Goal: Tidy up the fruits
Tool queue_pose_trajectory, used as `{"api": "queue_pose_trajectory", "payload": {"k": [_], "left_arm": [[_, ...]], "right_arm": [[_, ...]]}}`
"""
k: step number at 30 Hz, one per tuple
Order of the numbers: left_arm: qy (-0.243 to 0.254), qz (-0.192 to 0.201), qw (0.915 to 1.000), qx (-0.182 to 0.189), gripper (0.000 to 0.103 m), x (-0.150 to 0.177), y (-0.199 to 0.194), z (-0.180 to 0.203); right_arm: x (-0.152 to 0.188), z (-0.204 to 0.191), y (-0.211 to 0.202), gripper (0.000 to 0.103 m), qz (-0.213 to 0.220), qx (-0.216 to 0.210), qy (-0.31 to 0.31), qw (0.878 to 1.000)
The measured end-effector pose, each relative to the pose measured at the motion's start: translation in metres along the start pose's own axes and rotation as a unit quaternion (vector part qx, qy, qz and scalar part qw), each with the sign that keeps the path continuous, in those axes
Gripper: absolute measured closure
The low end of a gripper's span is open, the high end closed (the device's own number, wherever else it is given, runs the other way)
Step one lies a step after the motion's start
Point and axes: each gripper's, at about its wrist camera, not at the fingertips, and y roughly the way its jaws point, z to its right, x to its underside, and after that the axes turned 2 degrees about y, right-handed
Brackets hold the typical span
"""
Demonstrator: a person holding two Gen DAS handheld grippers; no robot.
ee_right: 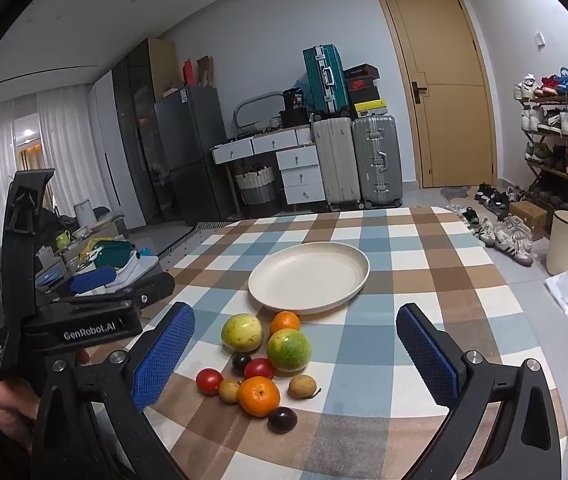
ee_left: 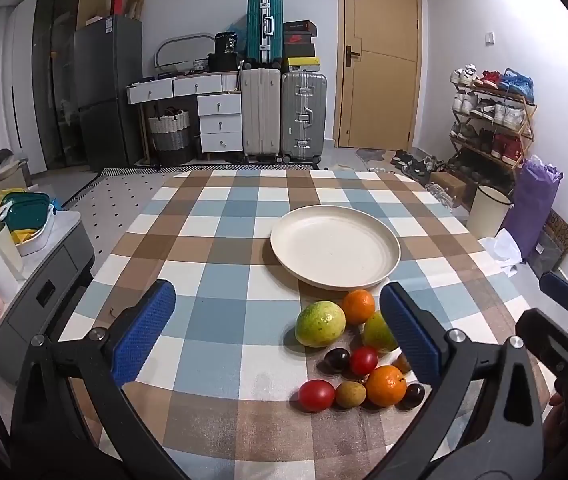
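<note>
A cream plate (ee_left: 335, 252) (ee_right: 309, 278) sits mid-table on the checked cloth. Just in front of it lies a loose cluster of fruit: two yellow-green round fruits (ee_right: 242, 332) (ee_right: 289, 350), two oranges (ee_right: 285, 321) (ee_right: 259, 396), two red tomatoes (ee_right: 209, 381) (ee_right: 259, 369), dark plums (ee_right: 282, 419) and small brown longans (ee_right: 302, 386). My left gripper (ee_left: 278, 294) hovers open above the table, left of the cluster; its right finger (ee_left: 408, 332) covers part of one green fruit (ee_left: 376, 330). My right gripper (ee_right: 296, 313) is open too, hanging over the fruit with nothing between its pads.
The left tool's black housing (ee_right: 84, 332), held by a hand, fills the left of the right wrist view. A grey side cabinet (ee_left: 44, 276) with containers stands off the table's left edge. Right of the table are a bin (ee_left: 488, 212) and a shoe rack (ee_left: 492, 120).
</note>
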Motion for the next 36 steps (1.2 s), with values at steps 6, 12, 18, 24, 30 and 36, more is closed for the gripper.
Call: {"api": "queue_pose_trajectory", "payload": {"k": [6, 12, 18, 24, 30, 36], "left_arm": [[-0.004, -0.003, 1.0, 0.003, 0.001, -0.001, -0.0009, -0.0038], [-0.004, -0.005, 1.0, 0.003, 0.001, -0.0017, -0.0017, -0.0042], [-0.005, -0.008, 0.9999, 0.004, 0.001, 0.0001, -0.0018, -0.0044], [-0.005, -0.011, 0.9999, 0.007, 0.001, 0.0033, 0.0002, -0.0037], [-0.008, -0.009, 0.9999, 0.008, 0.001, 0.0057, 0.0011, -0.0031], [-0.009, -0.009, 0.9999, 0.007, 0.001, 0.0063, 0.0015, -0.0028]], "right_arm": [[-0.0009, -0.0011, -0.0023, 0.0, 0.001, 0.0, -0.002, 1.0], [-0.0011, -0.0027, -0.0009, 0.0, 0.002, 0.0, -0.004, 1.0], [-0.0015, -0.0034, -0.0004, 0.0, 0.003, -0.002, -0.004, 1.0], [-0.0031, -0.0035, -0.0003, 0.0, 0.0, 0.006, -0.003, 1.0], [-0.0037, -0.0034, -0.0011, 0.0, 0.0, 0.007, -0.003, 1.0], [-0.0041, -0.0028, -0.0018, 0.0, 0.0, 0.008, -0.002, 1.0]]}}
